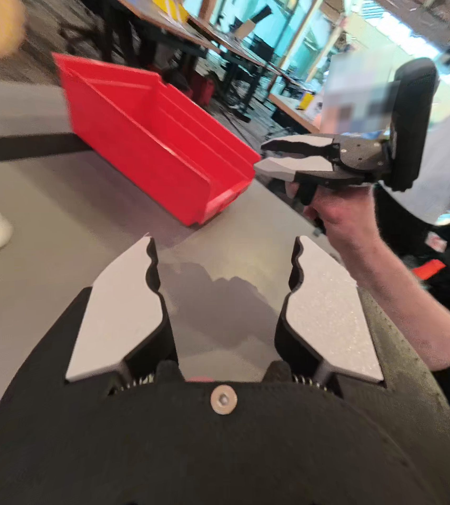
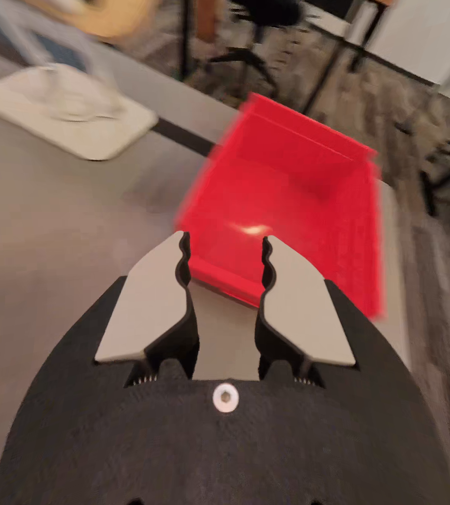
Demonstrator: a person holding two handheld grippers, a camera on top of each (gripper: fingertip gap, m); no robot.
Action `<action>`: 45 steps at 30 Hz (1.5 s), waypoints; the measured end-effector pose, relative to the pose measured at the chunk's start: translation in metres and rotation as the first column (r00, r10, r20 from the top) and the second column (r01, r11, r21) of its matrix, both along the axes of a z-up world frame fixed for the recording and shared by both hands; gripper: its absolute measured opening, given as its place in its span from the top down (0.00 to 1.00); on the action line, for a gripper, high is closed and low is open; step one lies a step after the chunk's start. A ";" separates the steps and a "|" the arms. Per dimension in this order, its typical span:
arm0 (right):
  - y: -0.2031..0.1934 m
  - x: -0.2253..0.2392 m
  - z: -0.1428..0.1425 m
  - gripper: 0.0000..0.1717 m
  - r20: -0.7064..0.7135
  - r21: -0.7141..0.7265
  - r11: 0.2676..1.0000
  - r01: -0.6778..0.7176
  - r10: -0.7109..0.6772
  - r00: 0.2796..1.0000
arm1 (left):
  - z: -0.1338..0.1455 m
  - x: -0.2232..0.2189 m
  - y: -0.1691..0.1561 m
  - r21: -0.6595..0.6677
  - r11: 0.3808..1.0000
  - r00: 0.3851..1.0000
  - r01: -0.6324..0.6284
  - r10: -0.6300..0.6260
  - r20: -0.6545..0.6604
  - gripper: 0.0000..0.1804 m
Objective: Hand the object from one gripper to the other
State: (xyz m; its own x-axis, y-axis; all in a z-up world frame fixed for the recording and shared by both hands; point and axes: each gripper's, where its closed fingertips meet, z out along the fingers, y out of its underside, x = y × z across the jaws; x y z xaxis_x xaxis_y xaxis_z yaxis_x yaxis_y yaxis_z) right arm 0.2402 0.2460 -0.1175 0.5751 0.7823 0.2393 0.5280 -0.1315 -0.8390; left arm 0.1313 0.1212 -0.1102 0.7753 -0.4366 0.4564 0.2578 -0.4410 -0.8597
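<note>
Your left claw (image 1: 223, 243) stands wide over the grey worktop (image 1: 54, 218), nothing between its fingers. Your right claw (image 2: 226, 237) is parted less widely and equally bare; it hangs above the near end of the red bin (image 2: 286, 191), which rests on the worktop. In the left wrist view your hand (image 1: 341, 213) grips it just beside the bin. I cannot tell where the object is

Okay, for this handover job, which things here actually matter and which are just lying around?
Belong to the job:
- left gripper, open, holding nothing
- right gripper, open, holding nothing
- red bin, apparently empty

Just lying about:
- white tray
- background workbenches
- office chair
</note>
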 end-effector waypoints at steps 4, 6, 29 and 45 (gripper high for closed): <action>-0.088 -0.137 -0.005 0.70 0.016 -0.060 0.932 -0.356 0.358 0.934 | 0.003 -0.114 -0.081 0.018 0.966 0.956 -0.259 0.259 -0.138 0.43; -0.123 -0.199 -0.007 0.70 -0.024 -0.095 0.872 -0.480 0.480 0.877 | -0.004 -0.178 -0.122 0.000 0.906 0.890 -0.423 0.415 -0.187 0.42; -0.189 -0.391 -0.089 0.94 0.126 -0.328 0.744 -0.582 0.645 0.753 | -0.107 -0.356 -0.208 -0.279 0.654 0.710 -0.703 0.634 -0.305 0.64; -0.291 -0.483 -0.089 0.86 -0.008 -0.360 0.627 -0.691 0.738 0.674 | -0.113 -0.542 -0.204 -0.339 0.682 0.759 -0.648 0.538 -0.367 0.80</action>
